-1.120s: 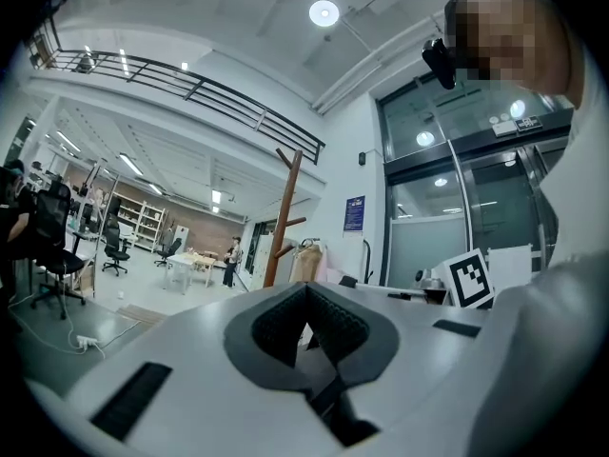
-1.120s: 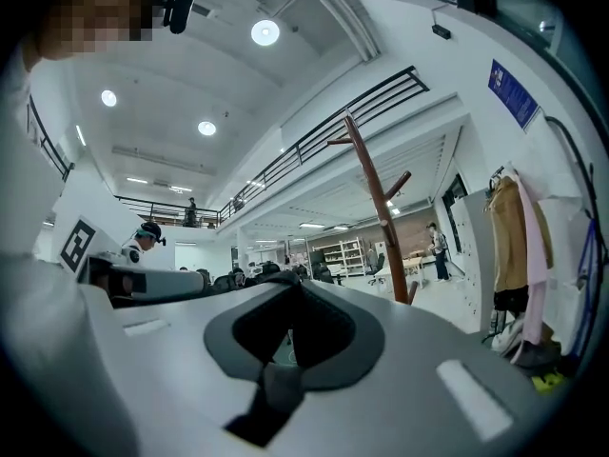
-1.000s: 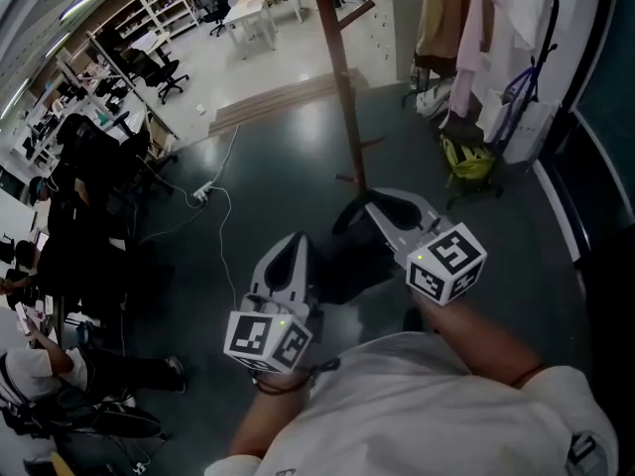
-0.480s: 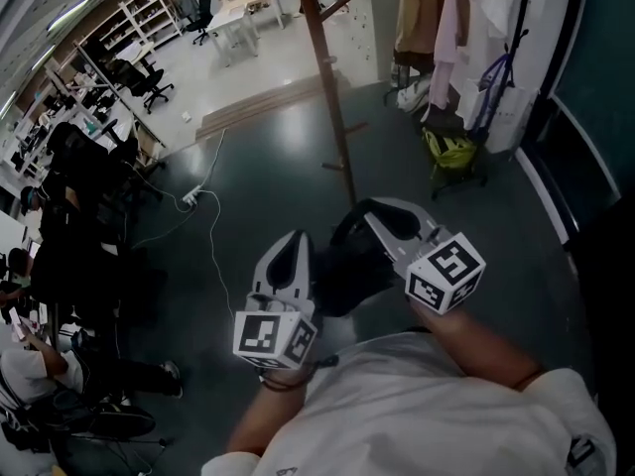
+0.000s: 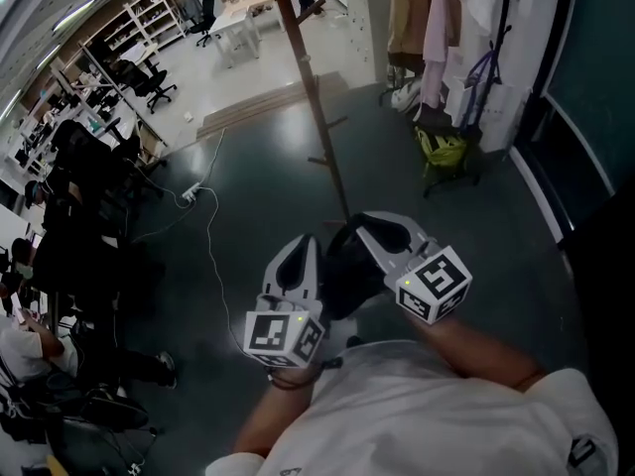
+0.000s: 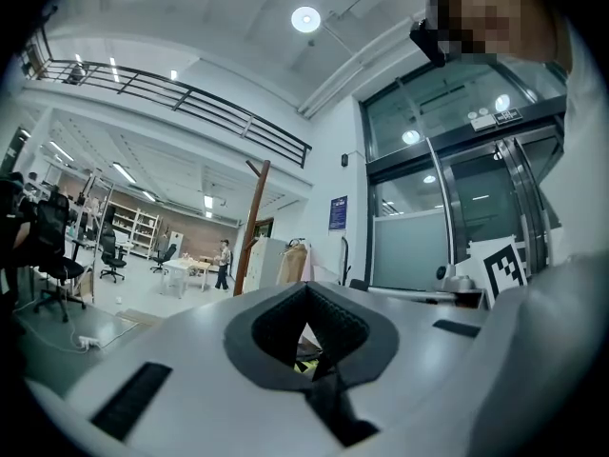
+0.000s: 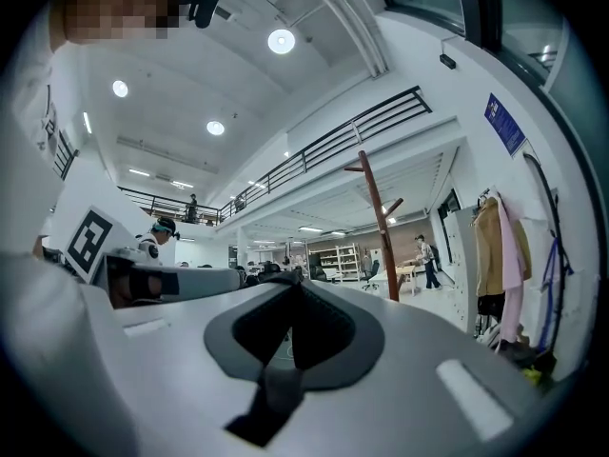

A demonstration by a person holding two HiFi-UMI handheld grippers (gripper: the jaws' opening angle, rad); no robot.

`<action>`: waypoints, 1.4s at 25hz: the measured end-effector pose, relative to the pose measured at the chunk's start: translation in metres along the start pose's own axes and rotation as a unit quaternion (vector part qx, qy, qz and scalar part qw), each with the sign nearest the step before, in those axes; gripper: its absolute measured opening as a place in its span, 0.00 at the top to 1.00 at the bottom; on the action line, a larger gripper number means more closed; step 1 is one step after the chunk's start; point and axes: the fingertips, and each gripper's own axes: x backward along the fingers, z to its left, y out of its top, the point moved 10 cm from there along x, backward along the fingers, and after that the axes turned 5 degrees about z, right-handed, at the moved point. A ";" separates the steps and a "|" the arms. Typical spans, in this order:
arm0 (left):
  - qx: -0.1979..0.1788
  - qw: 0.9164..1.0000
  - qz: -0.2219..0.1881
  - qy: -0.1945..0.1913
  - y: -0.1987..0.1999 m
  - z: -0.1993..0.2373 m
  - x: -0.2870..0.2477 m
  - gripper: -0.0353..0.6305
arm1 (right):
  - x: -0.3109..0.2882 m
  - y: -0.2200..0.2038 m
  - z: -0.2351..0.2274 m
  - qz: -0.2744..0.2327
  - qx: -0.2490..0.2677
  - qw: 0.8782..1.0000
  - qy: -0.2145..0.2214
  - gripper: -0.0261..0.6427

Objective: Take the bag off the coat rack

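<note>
The brown wooden coat rack (image 5: 310, 97) stands on the dark floor ahead of me, its top cut off by the frame. It also rises in the left gripper view as a coat rack (image 6: 253, 227) and in the right gripper view as a coat rack (image 7: 380, 227) with bare pegs; I see no bag on it. My left gripper (image 5: 303, 243) and right gripper (image 5: 363, 222) are held side by side in front of my chest, both with jaws together and nothing in them. A dark shape (image 5: 342, 278) lies between them; what it is I cannot tell.
At the right, a clothes rail holds coats (image 5: 407, 13), a white bag with purple straps (image 5: 466, 97), and a yellow-green bag (image 5: 442, 150) on the floor. A white cable and power strip (image 5: 193, 191) lie at left. Office chairs and seated people (image 5: 69, 196) fill the left side.
The view has shifted: the coat rack pole sits further left and its base is nearer my grippers. The two grippers have drawn a little closer together. Both stay shut.
</note>
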 end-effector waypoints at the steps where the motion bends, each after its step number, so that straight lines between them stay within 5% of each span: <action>1: 0.002 1.000 -0.002 0.003 -0.004 -0.008 0.004 0.94 | 0.008 -0.004 0.002 0.003 0.001 1.000 0.005 0.92; 6: -0.004 1.000 -0.021 0.022 -0.016 -0.051 0.024 0.94 | 0.051 -0.020 0.004 0.015 -0.006 1.000 0.013 0.92; 16: 0.001 0.999 0.007 0.054 -0.065 -0.112 0.070 0.94 | 0.131 -0.054 0.030 0.027 -0.020 0.999 -0.012 0.92; 35: 0.006 0.998 0.019 0.058 -0.102 -0.165 0.111 0.94 | 0.199 -0.074 0.057 0.033 -0.019 0.999 -0.027 0.92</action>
